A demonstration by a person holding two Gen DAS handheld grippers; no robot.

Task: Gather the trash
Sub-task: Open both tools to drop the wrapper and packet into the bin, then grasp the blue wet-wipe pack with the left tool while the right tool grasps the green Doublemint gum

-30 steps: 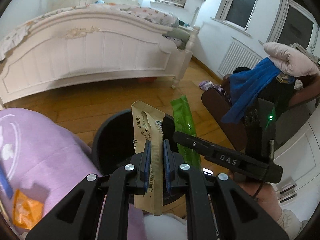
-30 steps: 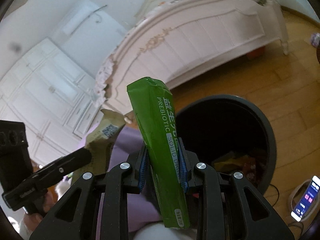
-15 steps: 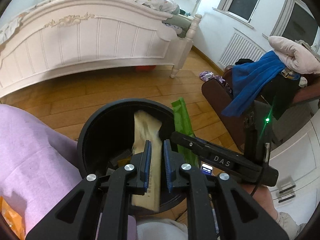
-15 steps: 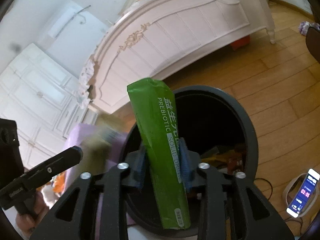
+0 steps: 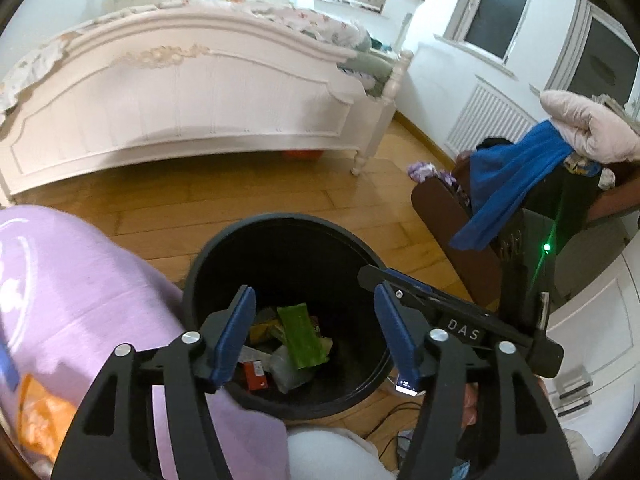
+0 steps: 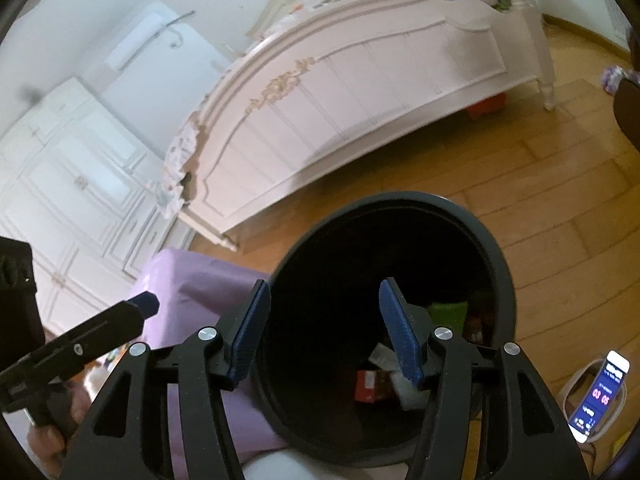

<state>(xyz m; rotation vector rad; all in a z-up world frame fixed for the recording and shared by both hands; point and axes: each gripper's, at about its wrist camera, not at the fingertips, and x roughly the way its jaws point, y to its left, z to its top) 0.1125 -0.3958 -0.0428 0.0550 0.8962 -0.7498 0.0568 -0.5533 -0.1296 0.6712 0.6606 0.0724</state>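
Both the left gripper (image 5: pixel 314 334) and right gripper (image 6: pixel 324 328) are held spread, empty, directly above the black bin (image 5: pixel 208 264); green wrapper (image 5: pixel 300 336) lies inside.

My black tool (image 5: pixel 314 332) has blue pads (image 5: pixel 236 332). Below it, the round black plastic bin (image 5: pixel 280 232) holds a green wrapper (image 5: pixel 300 336) and a red carton (image 5: pixel 256 374); the lower-left cloth (image 5: pixel 80 288) is lilac.
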